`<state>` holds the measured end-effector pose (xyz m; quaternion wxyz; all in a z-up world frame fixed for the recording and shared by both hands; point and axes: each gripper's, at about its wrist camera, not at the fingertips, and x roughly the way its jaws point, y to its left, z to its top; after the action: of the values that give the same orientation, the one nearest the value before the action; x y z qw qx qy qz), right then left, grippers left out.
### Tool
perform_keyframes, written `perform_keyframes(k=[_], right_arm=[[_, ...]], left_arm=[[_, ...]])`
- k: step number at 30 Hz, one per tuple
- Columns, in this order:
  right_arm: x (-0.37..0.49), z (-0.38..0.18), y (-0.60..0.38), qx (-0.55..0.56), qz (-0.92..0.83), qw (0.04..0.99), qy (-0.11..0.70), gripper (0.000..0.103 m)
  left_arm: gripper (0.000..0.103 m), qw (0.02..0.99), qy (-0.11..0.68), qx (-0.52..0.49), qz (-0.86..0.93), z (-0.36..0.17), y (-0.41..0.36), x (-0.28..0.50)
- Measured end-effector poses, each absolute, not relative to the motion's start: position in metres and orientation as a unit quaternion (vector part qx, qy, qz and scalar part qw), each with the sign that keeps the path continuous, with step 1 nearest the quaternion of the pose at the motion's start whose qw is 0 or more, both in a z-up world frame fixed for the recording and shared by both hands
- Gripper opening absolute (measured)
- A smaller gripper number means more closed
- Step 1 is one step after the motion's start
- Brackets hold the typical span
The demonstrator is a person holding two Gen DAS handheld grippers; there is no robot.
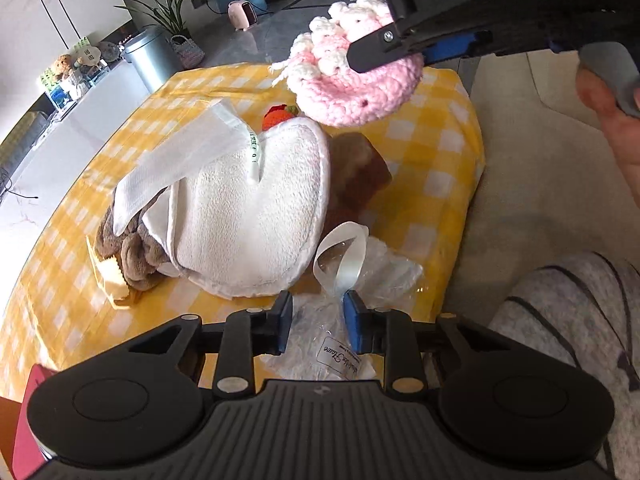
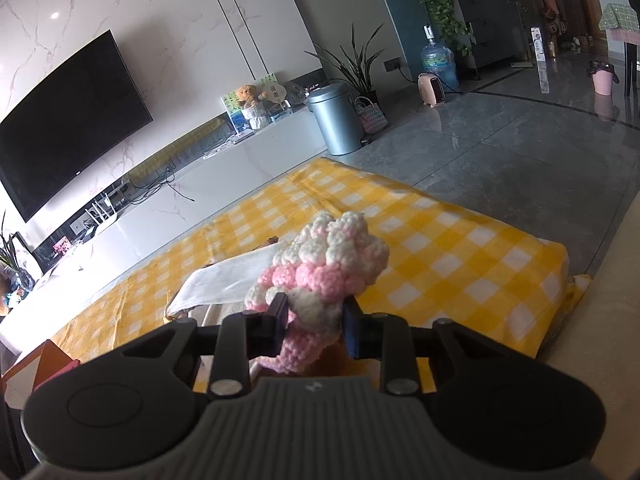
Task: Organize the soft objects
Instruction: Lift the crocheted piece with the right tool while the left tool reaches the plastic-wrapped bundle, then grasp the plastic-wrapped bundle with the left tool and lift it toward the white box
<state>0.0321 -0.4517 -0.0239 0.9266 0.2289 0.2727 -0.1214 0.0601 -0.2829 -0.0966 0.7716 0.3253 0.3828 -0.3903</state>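
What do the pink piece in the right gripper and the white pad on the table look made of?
Pink piece: crocheted yarn, chunky visible stitches and bobbles, matte. White pad: looks like terry cloth, nubby looped surface with stitched edging; filling can't be told.

— What is sitting where on the table (image 1: 436,152)?

— A padded mitt (image 1: 248,216) is lying at the middle, partly over a rolled towel (image 1: 128,248) at its left, with a strawberry toy (image 1: 276,117) peeking out behind it.

— And nearer the camera?

— A plastic bag (image 1: 372,268) is resting just in front of the mitt, beyond the left gripper (image 1: 316,322).

— Above?

— The right gripper (image 2: 314,326) is holding a crocheted piece (image 1: 352,84) over the table's far right side.
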Motion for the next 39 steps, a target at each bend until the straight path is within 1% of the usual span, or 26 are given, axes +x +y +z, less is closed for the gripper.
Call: perform_keyframes(k=[6,10,12,14,15,16,17,18,19,21,24,26,28,32,33,34,39], right_arm=[[0.035,-0.020,-0.441,0.219,-0.099,0.932,0.273,0.028],[0.039,-0.019,-0.433,0.214,-0.080,0.934,0.275,0.028],[0.041,-0.020,-0.430,0.210,-0.077,0.934,0.279,0.028],[0.043,-0.021,-0.430,0.206,-0.076,0.933,0.285,0.028],[0.044,-0.022,-0.430,0.206,-0.077,0.932,0.288,0.028],[0.045,-0.023,-0.430,0.206,-0.079,0.931,0.291,0.028],[0.045,-0.024,-0.431,0.207,-0.079,0.930,0.293,0.028],[0.045,-0.025,-0.432,0.208,-0.080,0.929,0.294,0.028],[0.045,-0.026,-0.432,0.209,-0.081,0.929,0.295,0.028],[0.045,-0.026,-0.432,0.208,-0.081,0.928,0.297,0.028],[0.045,-0.026,-0.431,0.208,-0.078,0.928,0.298,0.028],[0.045,-0.026,-0.430,0.208,-0.076,0.929,0.298,0.028],[0.044,-0.026,-0.431,0.209,-0.075,0.929,0.297,0.028],[0.044,-0.027,-0.434,0.213,-0.079,0.928,0.297,0.028],[0.044,-0.028,-0.434,0.215,-0.079,0.927,0.297,0.028],[0.044,-0.028,-0.435,0.216,-0.080,0.927,0.297,0.028],[0.045,-0.028,-0.433,0.212,-0.073,0.928,0.296,0.028]], left_arm=[[0.031,0.767,0.402,0.330,-0.375,-0.085,-0.255,0.053],[0.030,0.772,0.403,0.339,-0.356,-0.090,-0.243,0.062],[0.031,0.773,0.409,0.333,-0.353,-0.093,-0.239,0.066],[0.034,0.774,0.408,0.327,-0.357,-0.092,-0.238,0.067],[0.040,0.774,0.404,0.327,-0.362,-0.091,-0.238,0.066],[0.055,0.773,0.397,0.326,-0.371,-0.089,-0.237,0.064],[0.066,0.772,0.388,0.326,-0.384,-0.088,-0.236,0.063],[0.084,0.770,0.375,0.327,-0.400,-0.086,-0.235,0.059],[0.088,0.767,0.360,0.330,-0.416,-0.084,-0.235,0.055],[0.089,0.743,0.321,0.362,-0.463,-0.079,-0.235,0.041],[0.094,0.695,0.290,0.434,-0.494,-0.085,-0.241,0.024],[0.094,0.676,0.295,0.471,-0.485,-0.096,-0.250,0.018],[0.094,0.664,0.322,0.484,-0.470,-0.108,-0.257,0.020],[0.093,0.660,0.383,0.469,-0.445,-0.125,-0.261,0.039],[0.087,0.666,0.393,0.463,-0.434,-0.128,-0.260,0.045],[0.078,0.670,0.405,0.454,-0.426,-0.131,-0.260,0.050],[0.064,0.695,0.423,0.414,-0.408,-0.126,-0.256,0.056]])
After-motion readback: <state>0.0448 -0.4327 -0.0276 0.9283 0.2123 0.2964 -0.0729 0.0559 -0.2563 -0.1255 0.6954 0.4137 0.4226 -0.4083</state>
